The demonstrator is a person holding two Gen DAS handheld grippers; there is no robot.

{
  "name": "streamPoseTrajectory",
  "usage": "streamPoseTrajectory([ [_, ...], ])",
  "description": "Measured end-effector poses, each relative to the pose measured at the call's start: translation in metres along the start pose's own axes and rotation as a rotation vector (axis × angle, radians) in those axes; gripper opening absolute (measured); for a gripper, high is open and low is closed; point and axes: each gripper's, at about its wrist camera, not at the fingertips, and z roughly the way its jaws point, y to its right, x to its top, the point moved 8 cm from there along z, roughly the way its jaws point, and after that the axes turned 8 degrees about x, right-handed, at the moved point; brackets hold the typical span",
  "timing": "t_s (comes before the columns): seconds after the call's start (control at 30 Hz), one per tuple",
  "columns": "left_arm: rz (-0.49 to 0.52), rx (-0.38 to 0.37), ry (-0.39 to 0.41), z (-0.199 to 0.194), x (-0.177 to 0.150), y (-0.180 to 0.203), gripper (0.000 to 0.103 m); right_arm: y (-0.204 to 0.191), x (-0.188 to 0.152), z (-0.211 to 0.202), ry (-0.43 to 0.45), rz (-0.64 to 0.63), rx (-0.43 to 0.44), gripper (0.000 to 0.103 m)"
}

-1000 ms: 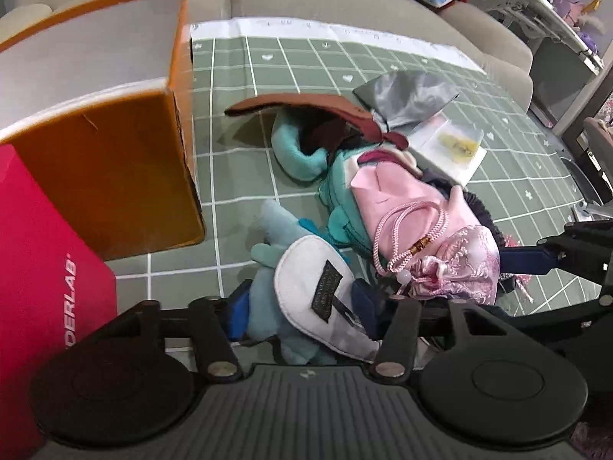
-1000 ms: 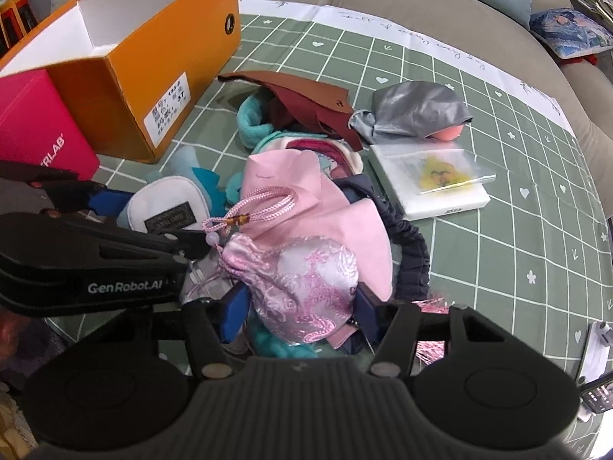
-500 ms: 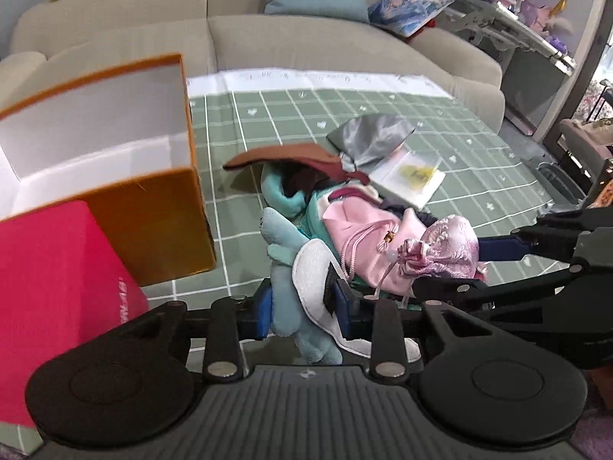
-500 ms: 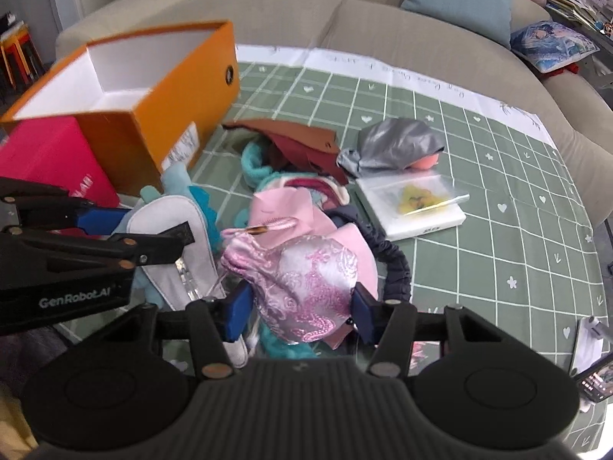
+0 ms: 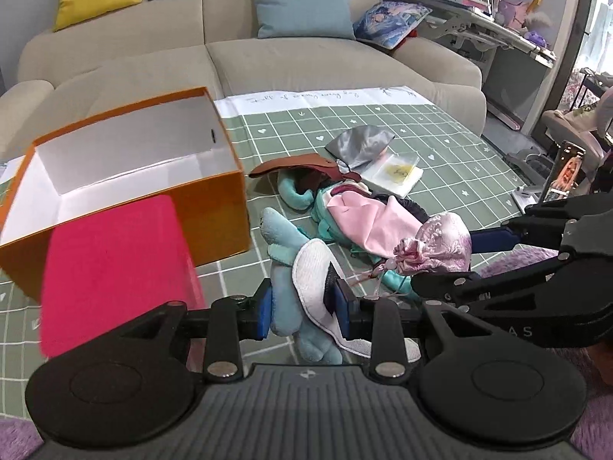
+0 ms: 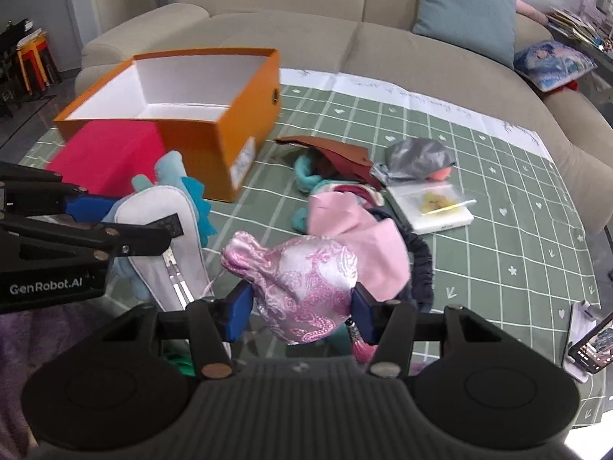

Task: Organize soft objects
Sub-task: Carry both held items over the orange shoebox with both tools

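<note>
My left gripper (image 5: 304,308) is shut on a teal plush toy (image 5: 285,241) together with a white slipper-like pad (image 5: 312,280), lifted above the green mat; they also show in the right wrist view (image 6: 168,207). My right gripper (image 6: 300,312) is shut on a pink brocade drawstring pouch (image 6: 306,272), also lifted; it shows in the left wrist view (image 5: 440,245). The open orange box (image 5: 126,180) stands at the left, white inside. A pile of soft items lies mid-mat: pink cloth (image 5: 367,214), brown piece (image 5: 295,165), grey pouch (image 5: 360,145).
A red box (image 5: 111,264) stands in front of the orange box. A clear packet (image 6: 433,207) lies right of the pile. A phone (image 6: 592,339) stands at the mat's right edge. A beige sofa (image 6: 345,38) lies beyond the green grid mat (image 6: 498,245).
Both grippers have risen and pulled back from the pile. The left one closed on the teal plush and white pad and lifted them; the right one lifted the pink pouch.
</note>
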Motion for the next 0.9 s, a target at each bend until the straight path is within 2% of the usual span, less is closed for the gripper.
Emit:
streamPoseTrajectory([
  [0.27, -0.033, 0.038, 0.087, -0.047, 0.001, -0.028, 0.037, -0.046, 0.01, -0.021, 0.027, -0.049, 0.038, 0.054],
  [0.57, -0.101, 0.125, 0.202, -0.088, 0.021, -0.076, 0.037, -0.089, 0.05, -0.042, 0.108, -0.162, 0.043, 0.054],
  [0.8, -0.073, 0.228, 0.3, -0.105, 0.053, -0.113, 0.037, -0.11, 0.085, -0.035, 0.137, -0.227, 0.052, 0.054],
  [0.9, -0.023, 0.276, 0.342, -0.107, 0.07, -0.127, 0.037, -0.117, 0.105, -0.028, 0.149, -0.256, 0.051, 0.054],
])
